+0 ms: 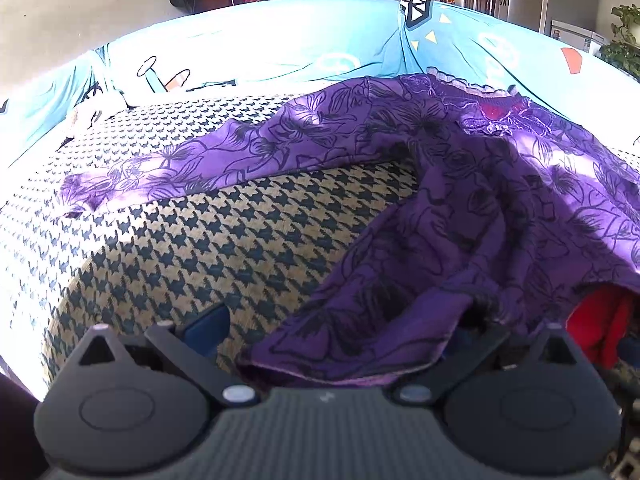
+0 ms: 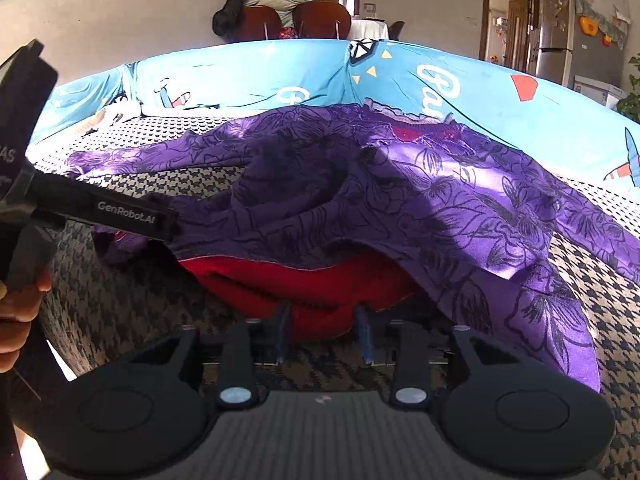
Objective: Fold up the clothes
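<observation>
A purple garment (image 1: 460, 200) with dark flower outlines and a red lining lies spread on a houndstooth sofa seat (image 1: 200, 248). It also shows in the right wrist view (image 2: 400, 200). My left gripper (image 1: 336, 332) stands wide open; a fold of the purple cloth lies between its fingers, and one blue pad (image 1: 208, 320) shows. The left gripper also appears at the left of the right wrist view (image 2: 172, 220), at the garment's edge. My right gripper (image 2: 324, 332) holds the garment's red-lined hem (image 2: 312, 284), which lies across its narrowly parted blue pads (image 2: 366, 332).
A turquoise printed cover (image 1: 280, 48) drapes the sofa back. Behind it are brown chairs (image 2: 288, 20) with piled cloth, a doorway, a fridge (image 2: 560, 40) and a plant at the far right. A hand (image 2: 16, 312) holds the left gripper.
</observation>
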`<action>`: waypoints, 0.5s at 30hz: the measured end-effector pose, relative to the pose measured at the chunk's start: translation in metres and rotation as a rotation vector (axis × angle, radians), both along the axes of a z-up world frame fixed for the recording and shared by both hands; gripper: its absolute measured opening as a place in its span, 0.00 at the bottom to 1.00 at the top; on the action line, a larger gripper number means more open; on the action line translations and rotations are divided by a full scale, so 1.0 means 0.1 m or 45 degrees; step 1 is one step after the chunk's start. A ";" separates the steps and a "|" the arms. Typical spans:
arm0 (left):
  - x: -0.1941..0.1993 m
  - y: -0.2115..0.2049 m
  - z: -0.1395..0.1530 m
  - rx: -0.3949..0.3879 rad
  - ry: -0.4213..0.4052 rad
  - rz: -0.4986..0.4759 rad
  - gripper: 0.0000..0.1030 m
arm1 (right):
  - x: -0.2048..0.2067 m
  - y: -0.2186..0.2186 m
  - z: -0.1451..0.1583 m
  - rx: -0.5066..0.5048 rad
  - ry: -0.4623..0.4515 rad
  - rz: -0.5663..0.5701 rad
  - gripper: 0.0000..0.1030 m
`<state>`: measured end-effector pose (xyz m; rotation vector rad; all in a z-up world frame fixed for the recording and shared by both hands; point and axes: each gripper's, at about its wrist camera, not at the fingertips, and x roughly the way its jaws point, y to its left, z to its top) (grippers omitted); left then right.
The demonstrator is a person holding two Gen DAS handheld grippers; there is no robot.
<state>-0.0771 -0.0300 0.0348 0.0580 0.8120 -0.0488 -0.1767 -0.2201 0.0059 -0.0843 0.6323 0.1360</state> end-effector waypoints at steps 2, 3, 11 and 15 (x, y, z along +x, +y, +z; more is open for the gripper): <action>0.01 0.00 0.01 -0.004 -0.003 -0.001 1.00 | 0.00 0.06 0.00 0.005 -0.016 0.047 0.48; 0.02 0.00 0.02 -0.006 -0.004 -0.001 1.00 | 0.00 0.09 0.00 0.008 -0.024 0.070 0.52; 0.01 0.04 0.04 -0.031 0.006 -0.002 1.00 | 0.10 0.34 -0.08 -0.117 -0.113 0.123 0.55; 0.02 0.07 0.08 -0.055 0.006 -0.004 1.00 | 0.23 0.32 -0.10 -0.096 -0.103 0.117 0.18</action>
